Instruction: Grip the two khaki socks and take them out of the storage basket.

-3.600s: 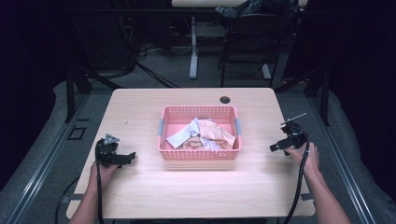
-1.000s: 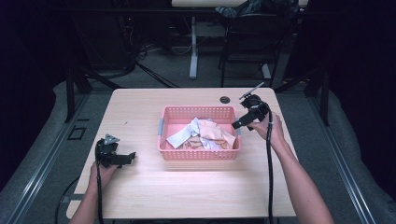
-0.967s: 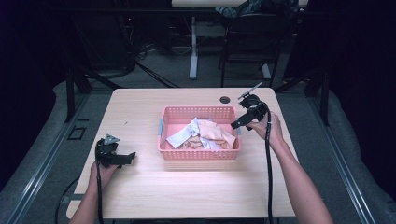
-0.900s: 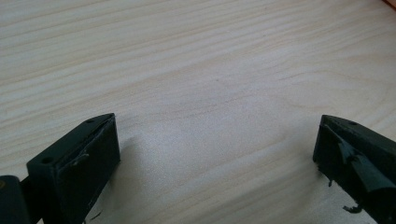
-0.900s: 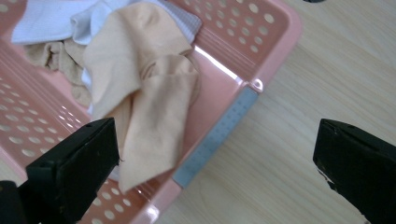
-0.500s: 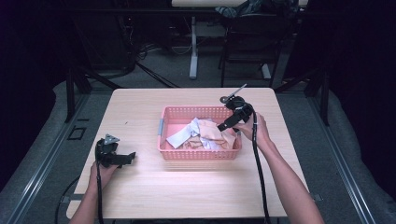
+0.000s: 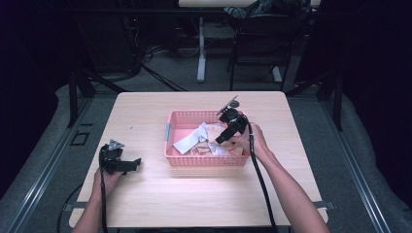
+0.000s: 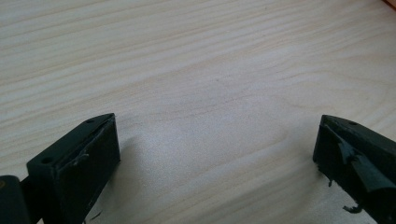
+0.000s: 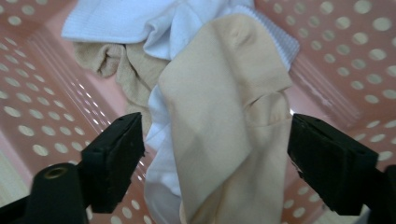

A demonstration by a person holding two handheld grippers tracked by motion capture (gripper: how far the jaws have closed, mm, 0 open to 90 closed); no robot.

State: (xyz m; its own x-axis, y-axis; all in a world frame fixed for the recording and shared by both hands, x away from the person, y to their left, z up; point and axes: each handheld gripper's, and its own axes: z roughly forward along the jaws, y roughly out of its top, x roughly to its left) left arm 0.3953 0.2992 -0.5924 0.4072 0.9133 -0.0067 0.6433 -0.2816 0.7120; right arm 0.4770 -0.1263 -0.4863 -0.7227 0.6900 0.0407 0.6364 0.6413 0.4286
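Right now the right hand-held gripper [image 9: 212, 163] hangs in the basket [image 7: 177, 121], jaws wide astride the beige sock [image 9: 224, 121], ready to pinch; the left hand-held gripper [image 8: 215, 158], also open, idles on the counter [image 8: 196, 60].

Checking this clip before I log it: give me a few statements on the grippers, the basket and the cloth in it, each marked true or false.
1. The right gripper has its jaws open on either side of a beige cloth. True.
2. The left gripper is inside the pink basket. False: it is low over the bare wooden table, well left of the basket.
3. The left gripper's jaws are shut on a white cloth. False: they are wide open with nothing between them.
4. White and beige cloths lie together in the basket. True.
5. The basket walls are perforated with round holes. True.
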